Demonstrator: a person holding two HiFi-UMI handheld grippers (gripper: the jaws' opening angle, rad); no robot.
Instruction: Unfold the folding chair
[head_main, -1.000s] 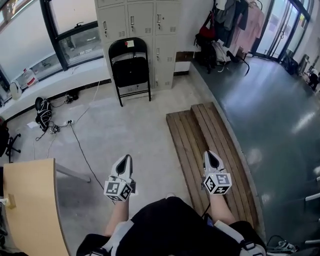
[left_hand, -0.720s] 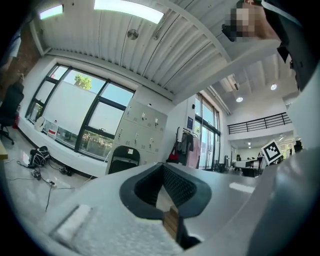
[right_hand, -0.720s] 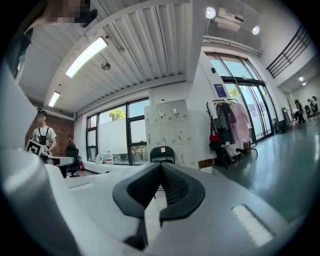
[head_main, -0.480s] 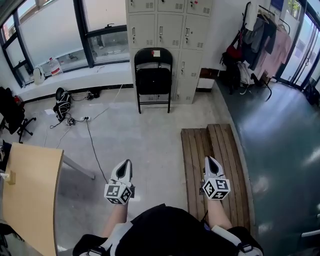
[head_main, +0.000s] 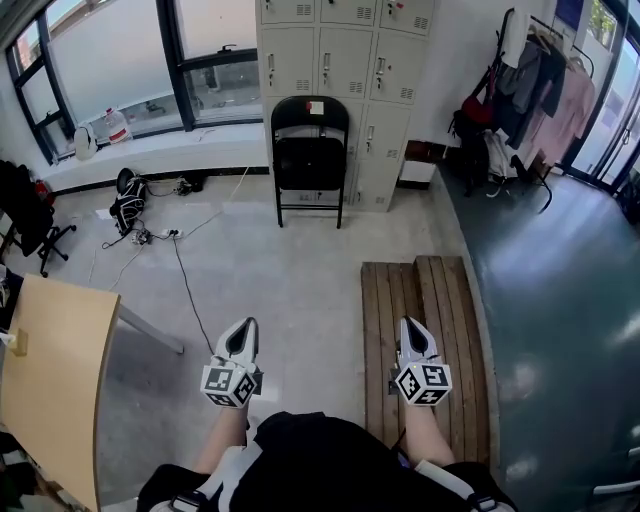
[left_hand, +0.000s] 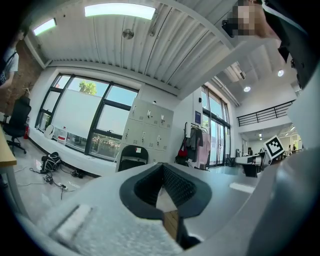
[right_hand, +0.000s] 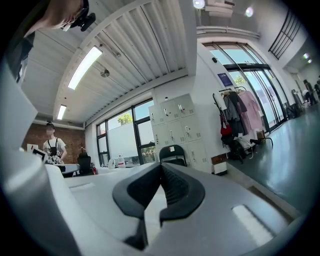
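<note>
Grey concrete floor (head_main: 290, 270): black metal folding chair (head_main: 310, 150), folded, stored against beige lockers (head_main: 340, 40). Your left gripper (head_main: 246, 328) and right gripper (head_main: 410, 327) are well short of it, fingers (left_hand: 176, 186) closed, empty.

Black folding chair (head_main: 309, 150), folded, upright, leaning against lockers (head_main: 345, 60)

We seem to be in an office staff room: lockers (head_main: 332, 60) on the wall, a clothes rack (head_main: 535, 75), big windows (head_main: 110, 50), a desk (head_main: 55, 370).
</note>
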